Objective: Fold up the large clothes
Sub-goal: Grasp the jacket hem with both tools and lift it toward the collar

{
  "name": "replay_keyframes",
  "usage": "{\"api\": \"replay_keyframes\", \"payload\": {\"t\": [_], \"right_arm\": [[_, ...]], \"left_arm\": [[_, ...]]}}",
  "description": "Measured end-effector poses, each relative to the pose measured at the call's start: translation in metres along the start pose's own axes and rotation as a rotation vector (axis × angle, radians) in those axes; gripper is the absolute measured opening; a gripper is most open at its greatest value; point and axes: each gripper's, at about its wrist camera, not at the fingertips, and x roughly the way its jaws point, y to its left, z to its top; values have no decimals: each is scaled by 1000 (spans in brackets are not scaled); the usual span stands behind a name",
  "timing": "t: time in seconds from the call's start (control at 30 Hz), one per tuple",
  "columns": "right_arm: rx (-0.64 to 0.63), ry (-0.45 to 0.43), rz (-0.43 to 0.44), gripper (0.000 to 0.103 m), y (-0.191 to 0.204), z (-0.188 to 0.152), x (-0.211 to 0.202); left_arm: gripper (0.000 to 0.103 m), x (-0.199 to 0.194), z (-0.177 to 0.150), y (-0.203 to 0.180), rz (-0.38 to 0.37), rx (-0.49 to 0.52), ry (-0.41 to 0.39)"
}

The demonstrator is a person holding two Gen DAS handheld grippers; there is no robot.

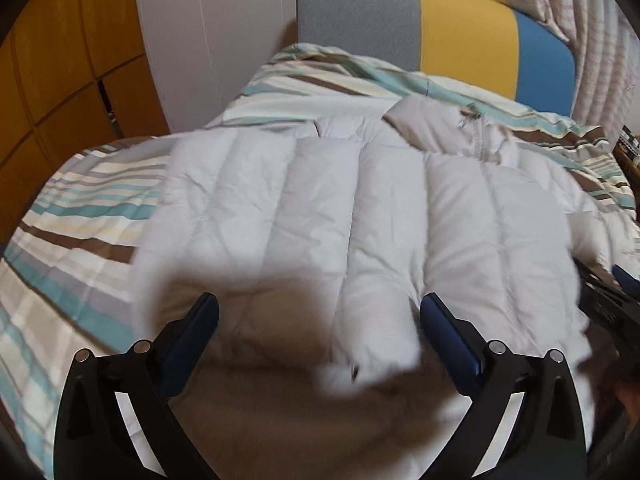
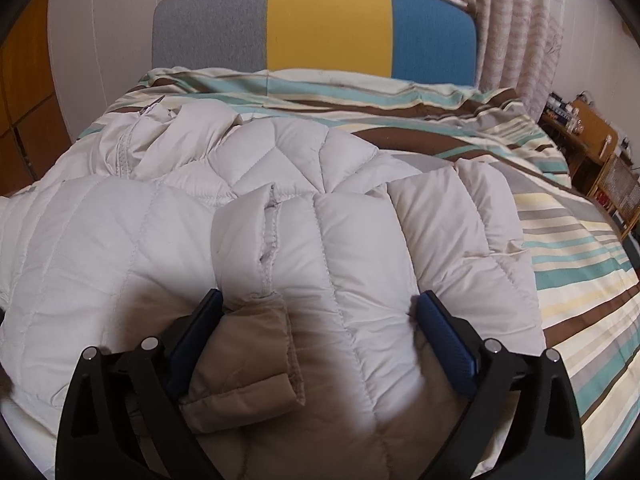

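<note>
Nearest the cameras, both grippers stood spread wide over the jacket (image 2: 280,248), pads clear of the cloth and grasping nothing. The left gripper (image 1: 320,312) hung over the near hem, its fingers (image 1: 448,336) either side of a blurred quilted ridge without pinching it. The right gripper (image 2: 316,312) hovered the same way above a cuff (image 2: 248,364) that lay turned over onto the jacket's body, tan where its shaded side showed. Both pointed steeply down and forward along the bed (image 2: 580,264). Part of the right gripper showed dark at the right edge of the left view, so the two hands were close, side by side. The white puffer jacket lay spread on the striped cover, front down as far as could be told, with one sleeve brought in across the back; that looked like an early fold finished and let go. The other side, toward the left view, seemed flat and unfolded, though blur made this uncertain. Farther up, the collar and zipper (image 2: 124,148) lay bunched and untidy, so the lengthwise folds were probably yet to be made. Beyond stood the grey, yellow and blue headboard (image 2: 328,24), with curtains (image 2: 516,20) to its right.
</note>
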Motion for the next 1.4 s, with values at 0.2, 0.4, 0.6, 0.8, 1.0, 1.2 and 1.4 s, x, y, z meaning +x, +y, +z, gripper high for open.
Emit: {"api": "replay_keyframes", "payload": {"t": [0.2, 0.4, 0.6, 0.8, 1.0, 1.2, 1.4], "right_arm": [[-1, 14, 97, 97, -21, -11, -49], [-19, 25, 131, 96, -48, -59, -107], [-2, 33, 106, 95, -79, -107, -150], [77, 48, 111, 92, -118, -153, -181], [179, 68, 132, 84, -159, -194, -205], [226, 109, 200, 77, -180, -228, -218], [215, 121, 292, 72, -172, -246, -228]], "left_arm": [[100, -52, -25, 29, -65, -72, -51], [100, -80, -78, 54, -73, -120, -18], [100, -98, -131, 73, -43, -133, 4], [100, -120, -163, 67, -34, -27, -28], [100, -142, -187, 72, -13, -12, -86], [100, -161, -212, 80, 24, 12, -130], [97, -164, -227, 93, -44, -54, -105]]}}
